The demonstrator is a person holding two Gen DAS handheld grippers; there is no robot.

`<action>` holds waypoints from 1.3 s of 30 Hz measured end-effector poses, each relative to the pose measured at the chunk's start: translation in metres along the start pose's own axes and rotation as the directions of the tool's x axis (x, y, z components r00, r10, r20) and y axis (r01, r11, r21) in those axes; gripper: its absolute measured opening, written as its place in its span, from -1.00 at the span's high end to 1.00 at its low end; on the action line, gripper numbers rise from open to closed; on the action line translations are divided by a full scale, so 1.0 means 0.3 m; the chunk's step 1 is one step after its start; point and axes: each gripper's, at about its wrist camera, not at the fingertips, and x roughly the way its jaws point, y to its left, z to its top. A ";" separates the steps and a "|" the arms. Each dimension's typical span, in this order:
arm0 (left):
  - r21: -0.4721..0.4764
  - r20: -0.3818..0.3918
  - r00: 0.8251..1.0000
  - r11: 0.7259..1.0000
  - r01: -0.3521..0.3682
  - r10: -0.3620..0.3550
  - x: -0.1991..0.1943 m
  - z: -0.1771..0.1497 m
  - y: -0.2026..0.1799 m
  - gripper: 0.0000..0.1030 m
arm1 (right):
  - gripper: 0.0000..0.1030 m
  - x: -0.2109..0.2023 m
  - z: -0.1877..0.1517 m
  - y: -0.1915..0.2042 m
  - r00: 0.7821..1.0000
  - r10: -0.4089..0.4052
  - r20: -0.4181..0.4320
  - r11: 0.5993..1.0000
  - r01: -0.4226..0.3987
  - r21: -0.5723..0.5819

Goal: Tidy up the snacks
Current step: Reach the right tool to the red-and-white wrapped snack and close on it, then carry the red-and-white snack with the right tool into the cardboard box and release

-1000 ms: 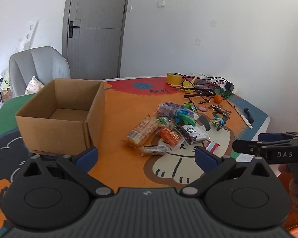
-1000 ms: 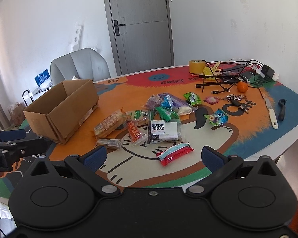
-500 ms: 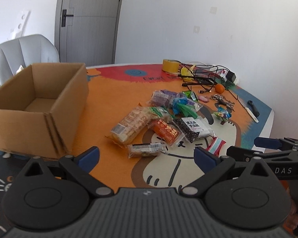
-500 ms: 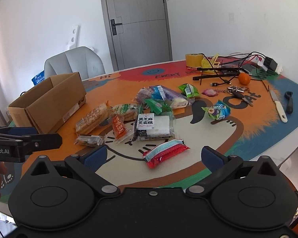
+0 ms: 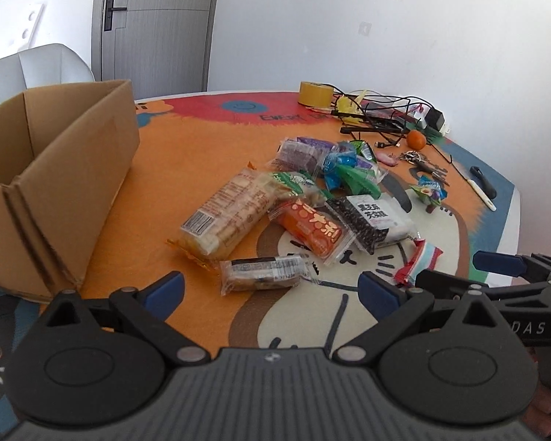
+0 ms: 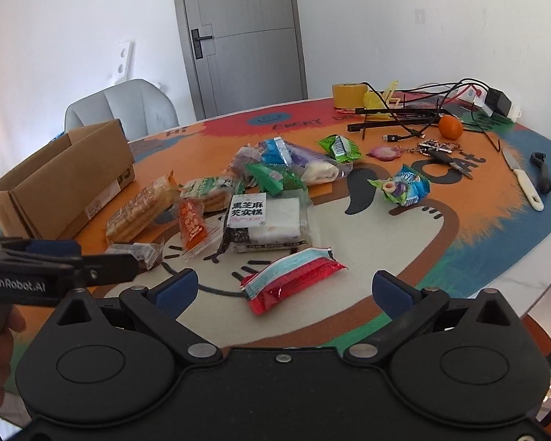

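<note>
Both the left gripper (image 5: 270, 289) and the right gripper (image 6: 281, 290) gape wide and empty, nearer the snack pile (image 5: 297, 202) than before. The pile lies right of the cardboard box (image 5: 55, 183); bare mat lies between.

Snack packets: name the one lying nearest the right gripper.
The red packet with the pale blue stripe, alone on the cream patch, right before the open right gripper; the other packets lie farther back.

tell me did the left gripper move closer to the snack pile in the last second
Yes. The left gripper has come forward and down toward the table: the small dark-wrapped snack now lies just ahead of its open jaws, and the cardboard box has slid off to the left.
</note>
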 end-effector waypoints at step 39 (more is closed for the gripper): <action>-0.050 0.138 0.988 0.997 -0.058 0.065 -0.126 0.041 0.032 -0.02 | 0.52 -0.022 0.042 0.062 0.995 0.046 0.093 0.999 -0.045 -0.013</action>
